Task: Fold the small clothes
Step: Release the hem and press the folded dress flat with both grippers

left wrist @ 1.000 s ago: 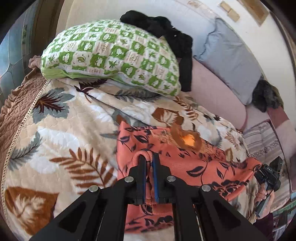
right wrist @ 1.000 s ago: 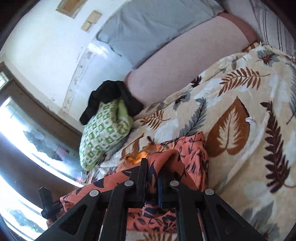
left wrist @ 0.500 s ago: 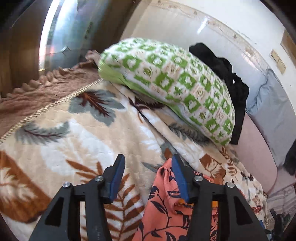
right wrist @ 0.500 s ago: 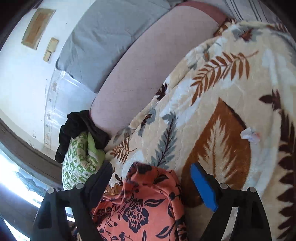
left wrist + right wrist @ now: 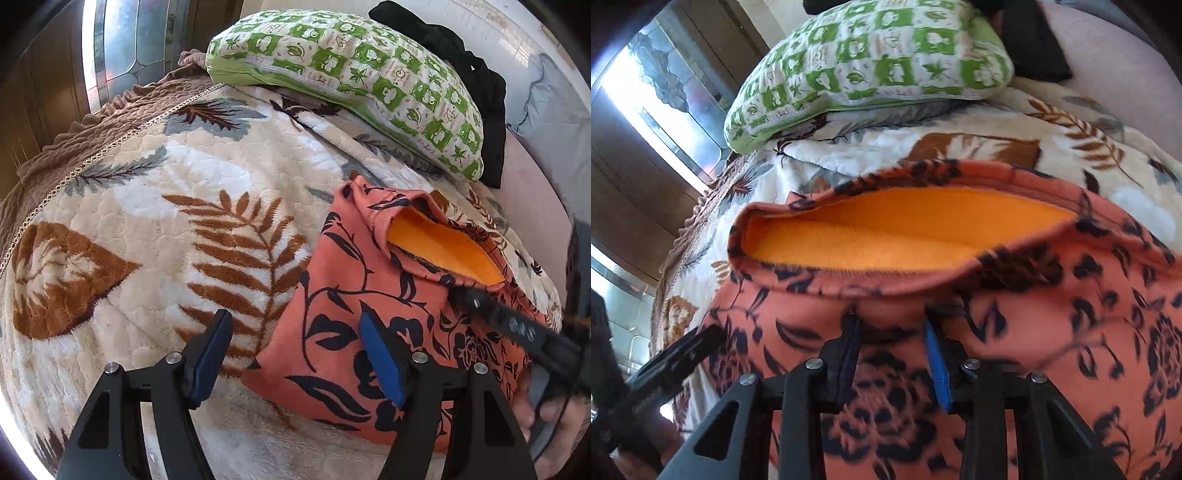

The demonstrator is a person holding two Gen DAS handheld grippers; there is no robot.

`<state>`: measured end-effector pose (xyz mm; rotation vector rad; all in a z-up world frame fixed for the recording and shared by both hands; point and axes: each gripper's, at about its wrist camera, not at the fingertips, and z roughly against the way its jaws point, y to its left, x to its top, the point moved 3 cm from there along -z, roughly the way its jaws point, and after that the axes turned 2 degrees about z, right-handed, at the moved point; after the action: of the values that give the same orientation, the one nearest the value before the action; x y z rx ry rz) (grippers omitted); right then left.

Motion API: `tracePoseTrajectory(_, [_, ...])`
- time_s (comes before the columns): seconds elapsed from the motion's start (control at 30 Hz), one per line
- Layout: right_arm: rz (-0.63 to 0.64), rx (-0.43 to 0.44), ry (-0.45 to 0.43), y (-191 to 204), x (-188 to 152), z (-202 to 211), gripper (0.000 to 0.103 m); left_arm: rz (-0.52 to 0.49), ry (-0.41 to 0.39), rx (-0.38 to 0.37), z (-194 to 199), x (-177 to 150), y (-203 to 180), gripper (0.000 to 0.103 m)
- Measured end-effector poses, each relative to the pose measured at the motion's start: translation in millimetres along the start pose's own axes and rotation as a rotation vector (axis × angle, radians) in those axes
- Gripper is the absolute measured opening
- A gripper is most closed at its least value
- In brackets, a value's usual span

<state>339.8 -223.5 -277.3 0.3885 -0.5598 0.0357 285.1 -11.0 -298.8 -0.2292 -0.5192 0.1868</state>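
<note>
The setting was a home bedroom. A bed carried a quilted leaf-print blanket (image 5: 155, 206) with a brown ruffled border, a green-and-white patterned pillow (image 5: 354, 74) and a grey pillow (image 5: 554, 110) against a plain wall. A leaded-glass window (image 5: 125, 48) stood beside it.

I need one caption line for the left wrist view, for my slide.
Open left tongs hover over the edge of an orange floral garment on a leaf-patterned blanket.
</note>
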Motion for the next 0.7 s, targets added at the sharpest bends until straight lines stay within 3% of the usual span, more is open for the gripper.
tracePoseTrajectory(0.07, [-0.012,-0.034,-0.039,3,29,-22,0.037,-0.009,0.019,-0.001,-5,3,1,0.072])
tracePoseTrajectory(0.17, [-0.209,-0.032,-0.092,-23,72,-39,0.038,-0.006,0.035,-0.018,-6,8,1,0.072])
tracePoseTrajectory(0.3, [-0.314,-0.060,-0.252,-48,86,-3,0.038,-0.022,0.012,-0.009,0,15,0,0.072])
tracePoseTrajectory(0.43, [-0.289,-0.107,-0.284,-73,52,50,0.038,-0.039,-0.008,-0.037,9,13,-9,0.072])
tracePoseTrajectory(0.7, [-0.268,-0.234,-0.209,-132,-88,148,0.038,-0.214,-0.070,-0.013,19,-9,-53,0.072])
